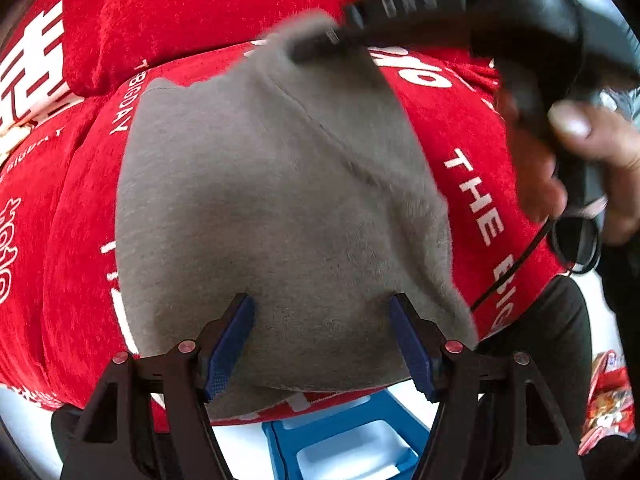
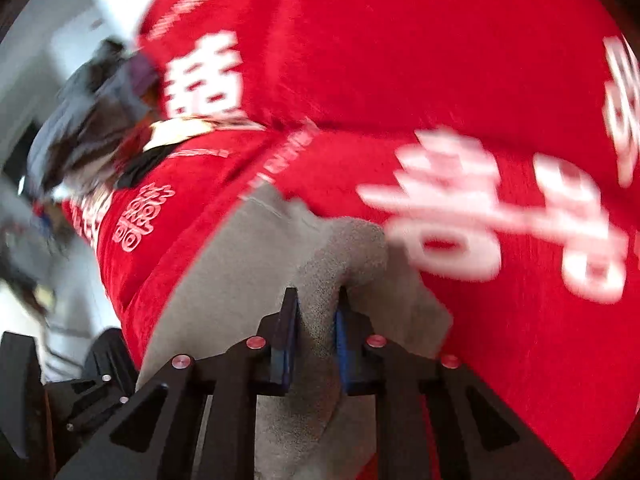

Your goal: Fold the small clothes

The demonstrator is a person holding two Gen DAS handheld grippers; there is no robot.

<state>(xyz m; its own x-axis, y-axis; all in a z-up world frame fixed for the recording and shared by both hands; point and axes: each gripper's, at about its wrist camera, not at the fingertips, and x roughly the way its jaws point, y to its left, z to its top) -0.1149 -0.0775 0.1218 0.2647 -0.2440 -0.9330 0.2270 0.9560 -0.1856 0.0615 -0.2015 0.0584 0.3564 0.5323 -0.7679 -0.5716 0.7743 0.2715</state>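
A small grey garment point(image 1: 276, 208) lies spread on a red blanket point(image 1: 460, 128) printed with white letters. My left gripper point(image 1: 322, 312) hangs over the garment's near part, jaws wide apart, blue pads point(image 1: 230, 344) clear of the cloth between them. In the left wrist view my right gripper point(image 1: 316, 42) sits at the garment's far corner, held by a person's hand point(image 1: 588, 140). In the right wrist view the right gripper point(image 2: 318, 300) is shut on a raised fold of the grey garment point(image 2: 344, 248), which bunches up between its blue pads point(image 2: 342, 340).
The red blanket point(image 2: 400, 60) fills most of both views. A blue plastic stool point(image 1: 348, 440) stands on the white floor below the blanket's edge. A red patterned bag point(image 1: 608, 400) lies at the right. Dark and grey clothing point(image 2: 88, 120) is piled at the left.
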